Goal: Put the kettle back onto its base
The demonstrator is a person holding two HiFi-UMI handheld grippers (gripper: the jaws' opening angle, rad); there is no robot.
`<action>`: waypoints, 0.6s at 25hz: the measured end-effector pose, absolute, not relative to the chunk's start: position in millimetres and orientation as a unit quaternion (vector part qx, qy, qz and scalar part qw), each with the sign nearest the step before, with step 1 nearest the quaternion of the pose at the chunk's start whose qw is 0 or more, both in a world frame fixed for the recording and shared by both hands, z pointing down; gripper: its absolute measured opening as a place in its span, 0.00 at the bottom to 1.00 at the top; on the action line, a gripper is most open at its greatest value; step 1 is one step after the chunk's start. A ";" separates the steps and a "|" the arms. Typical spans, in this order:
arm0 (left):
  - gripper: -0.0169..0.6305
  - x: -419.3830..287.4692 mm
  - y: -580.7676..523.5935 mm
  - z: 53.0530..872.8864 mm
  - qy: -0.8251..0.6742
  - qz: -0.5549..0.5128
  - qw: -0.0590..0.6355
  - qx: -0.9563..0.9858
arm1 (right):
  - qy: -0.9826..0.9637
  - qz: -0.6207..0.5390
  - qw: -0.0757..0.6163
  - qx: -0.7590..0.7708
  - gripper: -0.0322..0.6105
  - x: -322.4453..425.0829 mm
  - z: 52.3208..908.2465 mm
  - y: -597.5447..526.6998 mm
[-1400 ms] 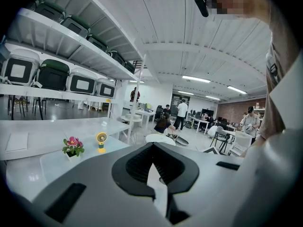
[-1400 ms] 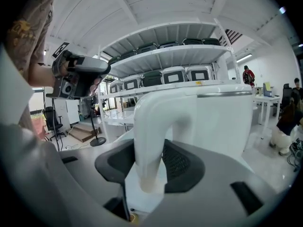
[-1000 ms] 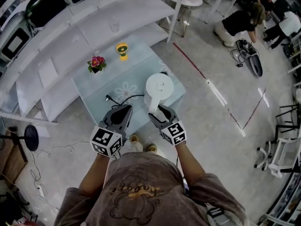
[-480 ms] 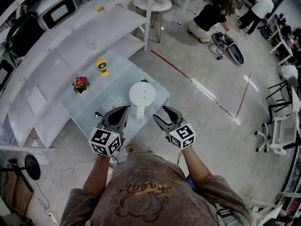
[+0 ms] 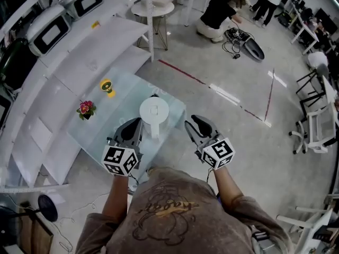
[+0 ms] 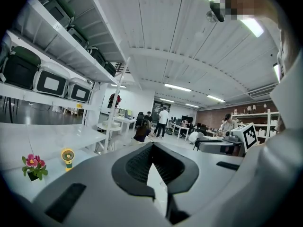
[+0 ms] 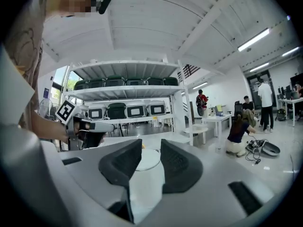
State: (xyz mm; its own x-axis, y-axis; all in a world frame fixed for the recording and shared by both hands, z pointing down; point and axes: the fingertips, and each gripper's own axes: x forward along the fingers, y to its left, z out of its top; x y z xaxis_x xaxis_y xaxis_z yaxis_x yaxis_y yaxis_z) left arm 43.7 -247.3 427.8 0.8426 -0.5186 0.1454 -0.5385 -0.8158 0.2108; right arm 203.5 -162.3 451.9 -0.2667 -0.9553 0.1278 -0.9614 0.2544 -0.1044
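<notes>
Kettle (image 5: 154, 111) judged rigid and weighty, handle (image 5: 154, 130) the hold; beside it, left gripper (image 5: 138, 121) was clenched, right gripper (image 5: 190, 121) closing empty.

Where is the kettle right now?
Head view, centre: the white kettle stands on the glass table near its right corner, right of the flower pot and yellow fan.

You stand on a pale grey floor (image 5: 249, 152) crossed by a red tape line (image 5: 183, 73). White shelving (image 5: 90, 46) runs along your left, a round white table (image 5: 152, 7) beyond it, strip lights (image 6: 177, 87) overhead.
</notes>
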 end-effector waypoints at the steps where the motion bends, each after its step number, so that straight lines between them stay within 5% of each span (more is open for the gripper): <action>1: 0.06 43.8 -248.8 427.0 -0.280 0.039 0.121 0.952 | -0.786 0.074 0.021 0.613 0.20 205.1 448.1 -161.3; 7: 0.06 42.0 -247.9 431.4 -0.292 0.034 0.114 0.949 | -0.752 0.069 0.019 0.655 0.05 219.3 450.1 -152.3; 15: 0.06 37.0 -245.9 439.3 -0.300 0.037 0.104 0.947 | -0.733 0.093 0.012 0.674 0.05 228.1 468.9 -146.3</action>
State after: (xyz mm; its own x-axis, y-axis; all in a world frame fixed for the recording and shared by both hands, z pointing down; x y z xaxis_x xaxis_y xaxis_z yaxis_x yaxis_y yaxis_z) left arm 37.0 -245.9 439.3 0.8167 -0.5616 0.1328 -0.5770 -0.7976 0.1758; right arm 228.1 -146.3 468.9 -0.0914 -0.9854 0.1434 -0.9900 0.0744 -0.1198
